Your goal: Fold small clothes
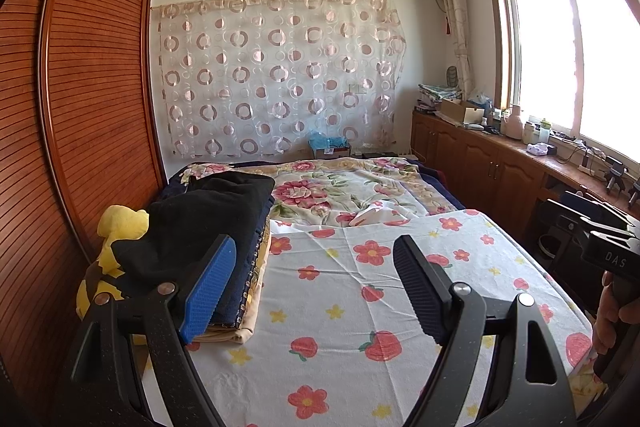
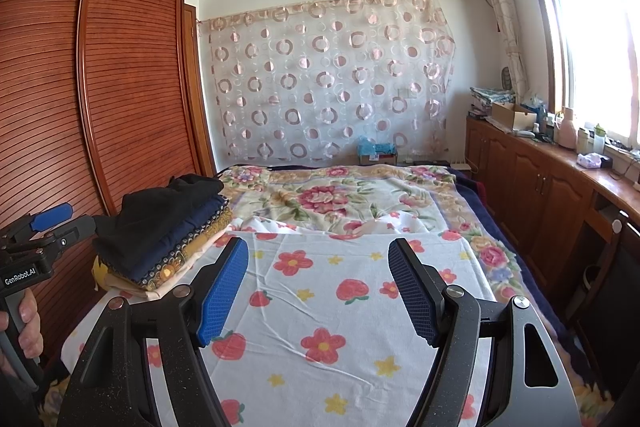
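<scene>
L gripper [image 1: 316, 259]: jaws spread wide, nothing btwn them, held above the white sheet, pointing a bit down twd the far wall.
R gripper [image 2: 318, 263]: jaws also spread, nothing pinched, over the same sheet.
Sheet [image 1: 360, 307]: white w/ red flowers, strawberries, yellow stars; lies flat on the near part of the bed, some creases.
Clothes pile [image 2: 168, 235]: folded stack at L edge of bed, just beside the sheet; black piece on top, navy under it, patterned yellow/beige at bottom.
Yellow toy [image 1: 120, 227]: soft toy btwn pile and wardrobe, partly hidden by the pile.
Bedspread [image 1: 320, 191]: big pink-flower print, covers far half of bed.
Wardrobe [image 1: 92, 107]: slatted wood doors, L of bed.
Hands: person's fingers [image 2: 28, 323] on L gripper handle, seen in R view.
Curtain [image 2: 332, 83]: sheer, circle print, on far wall.
</scene>
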Demonstrator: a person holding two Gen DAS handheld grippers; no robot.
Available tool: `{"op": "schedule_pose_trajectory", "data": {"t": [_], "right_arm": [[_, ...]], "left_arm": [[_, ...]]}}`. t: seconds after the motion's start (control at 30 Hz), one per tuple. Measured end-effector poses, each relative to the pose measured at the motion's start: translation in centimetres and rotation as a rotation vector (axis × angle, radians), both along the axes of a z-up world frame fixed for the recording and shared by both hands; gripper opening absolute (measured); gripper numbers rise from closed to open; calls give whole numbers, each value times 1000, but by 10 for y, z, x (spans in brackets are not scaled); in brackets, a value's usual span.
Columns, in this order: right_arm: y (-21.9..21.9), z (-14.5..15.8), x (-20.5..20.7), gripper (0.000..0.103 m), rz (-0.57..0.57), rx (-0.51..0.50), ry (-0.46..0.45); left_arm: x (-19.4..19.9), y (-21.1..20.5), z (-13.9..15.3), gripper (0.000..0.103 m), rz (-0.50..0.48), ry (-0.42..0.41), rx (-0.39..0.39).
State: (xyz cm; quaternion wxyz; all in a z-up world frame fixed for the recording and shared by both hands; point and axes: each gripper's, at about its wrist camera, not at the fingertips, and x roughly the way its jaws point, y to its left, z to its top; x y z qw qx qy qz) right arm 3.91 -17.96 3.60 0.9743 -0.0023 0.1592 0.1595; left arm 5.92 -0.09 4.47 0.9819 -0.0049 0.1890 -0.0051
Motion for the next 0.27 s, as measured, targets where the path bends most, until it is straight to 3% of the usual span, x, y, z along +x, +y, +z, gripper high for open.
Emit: {"op": "schedule_pose_trajectory", "data": {"t": [0.27], "right_arm": [[-1,0,1,74,3,-3,2]], "left_arm": [[1,-1,-1,82,0,-1,0]]}}
